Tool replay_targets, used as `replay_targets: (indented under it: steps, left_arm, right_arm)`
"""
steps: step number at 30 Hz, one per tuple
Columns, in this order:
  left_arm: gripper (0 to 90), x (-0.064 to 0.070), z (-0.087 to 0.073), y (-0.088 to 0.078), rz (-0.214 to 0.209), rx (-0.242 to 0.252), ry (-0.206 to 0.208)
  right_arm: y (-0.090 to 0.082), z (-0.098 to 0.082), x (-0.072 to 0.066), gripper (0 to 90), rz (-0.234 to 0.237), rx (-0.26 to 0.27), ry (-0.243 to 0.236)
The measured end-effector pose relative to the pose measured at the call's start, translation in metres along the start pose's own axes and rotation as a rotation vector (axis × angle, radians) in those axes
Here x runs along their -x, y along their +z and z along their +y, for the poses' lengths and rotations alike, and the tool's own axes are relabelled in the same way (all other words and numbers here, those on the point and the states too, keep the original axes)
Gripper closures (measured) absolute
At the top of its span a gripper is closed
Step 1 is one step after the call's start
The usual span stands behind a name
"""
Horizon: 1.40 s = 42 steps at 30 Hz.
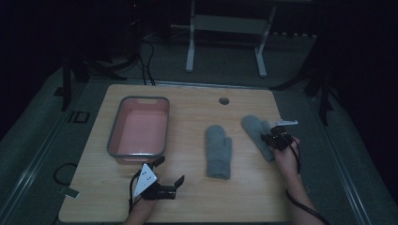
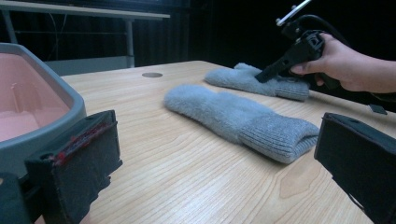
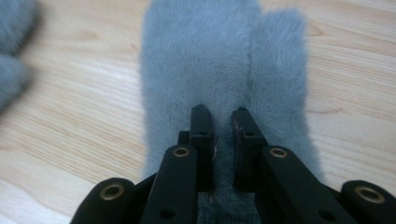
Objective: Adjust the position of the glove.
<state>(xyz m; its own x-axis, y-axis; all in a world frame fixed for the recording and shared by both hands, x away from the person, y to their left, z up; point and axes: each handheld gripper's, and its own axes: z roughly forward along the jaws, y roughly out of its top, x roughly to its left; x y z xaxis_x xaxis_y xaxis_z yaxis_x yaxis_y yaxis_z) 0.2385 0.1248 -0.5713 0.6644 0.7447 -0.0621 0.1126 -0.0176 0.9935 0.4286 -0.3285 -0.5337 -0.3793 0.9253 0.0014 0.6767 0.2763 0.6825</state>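
Two grey fluffy mittens lie on the wooden table [image 1: 187, 201]. The left mitten [image 1: 218, 151] rests flat in the middle, cuff toward me. The right mitten [image 1: 254, 127] lies slanted further right. My right gripper [image 1: 267, 137] is down on it near the cuff. In the right gripper view the jaws stand narrow on the right mitten [image 3: 224, 60], and the right gripper [image 3: 220, 112] is shut on a pinch of its fur. My left gripper [image 1: 169, 170] hovers low at the front left, jaws wide open and holding nothing, facing the left mitten [image 2: 233, 114].
A pink tub with a grey rim [image 1: 112, 136] stands at the table's left, just beyond my left gripper. A round cable hole [image 1: 224, 101] sits near the far edge. Behind the table stands a white metal frame [image 1: 225, 23], with cables on the floor.
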Motion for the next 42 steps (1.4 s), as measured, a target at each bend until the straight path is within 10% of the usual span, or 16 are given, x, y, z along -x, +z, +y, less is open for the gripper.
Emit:
replay_targets:
  steps: [19,42]
  left_arm:
    - [0.5,0.001,0.000,0.000,0.005,-0.001,0.003]
    - [0.5,0.006,0.006,0.002,-0.017,0.001,0.012]
  right_arm:
    - [-0.046,-0.021,-0.032,82.1,-0.088,0.044,0.249]
    - [-0.077,-0.048,-0.077,82.2,-0.069,0.114,0.353]
